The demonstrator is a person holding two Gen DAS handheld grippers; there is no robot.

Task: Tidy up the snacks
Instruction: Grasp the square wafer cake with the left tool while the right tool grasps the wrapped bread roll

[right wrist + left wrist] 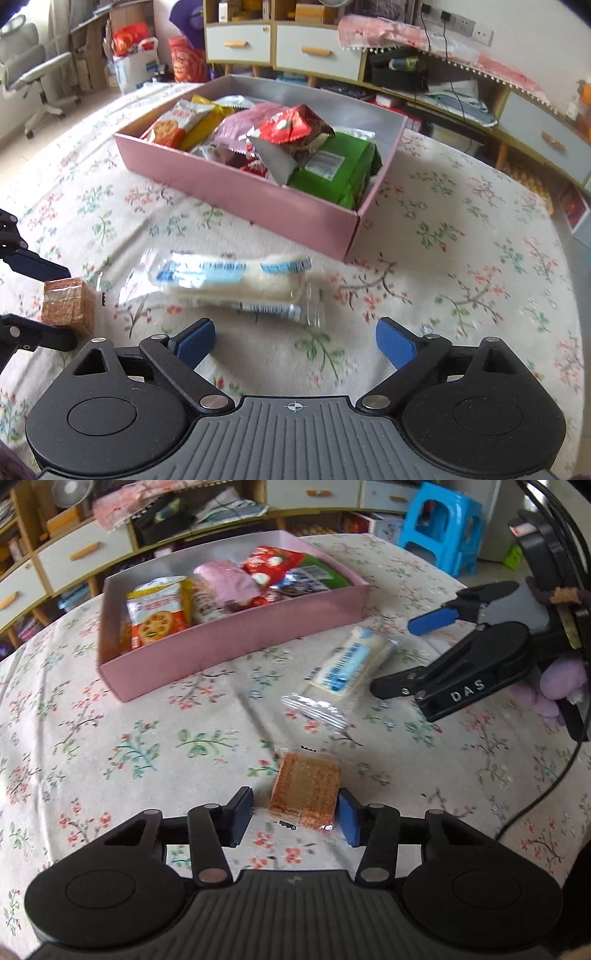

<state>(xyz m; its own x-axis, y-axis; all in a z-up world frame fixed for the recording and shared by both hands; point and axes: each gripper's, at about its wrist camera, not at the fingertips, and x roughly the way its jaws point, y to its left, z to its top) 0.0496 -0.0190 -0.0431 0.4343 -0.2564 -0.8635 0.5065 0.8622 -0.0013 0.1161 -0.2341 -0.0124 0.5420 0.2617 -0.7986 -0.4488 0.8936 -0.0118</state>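
With jaws apart around the brown wafer packet (305,789) at 12 o'clock, the left gripper (295,818) may pinch only its slippery wrapper, while the right gripper (295,343), also spread, hangs just short of the white biscuit pack (236,286) lying outside the pink box (258,206).

Black tongs (295,343), blue pads (393,345)

Left wrist view: low over the counter (110,738), close, facing the box (236,646) from its long side. Right wrist view: low and close, facing the same box (258,199) from nearer its corner. Both views share the box, the white packet (351,664) (236,284) and the wafer (306,790) (66,306).
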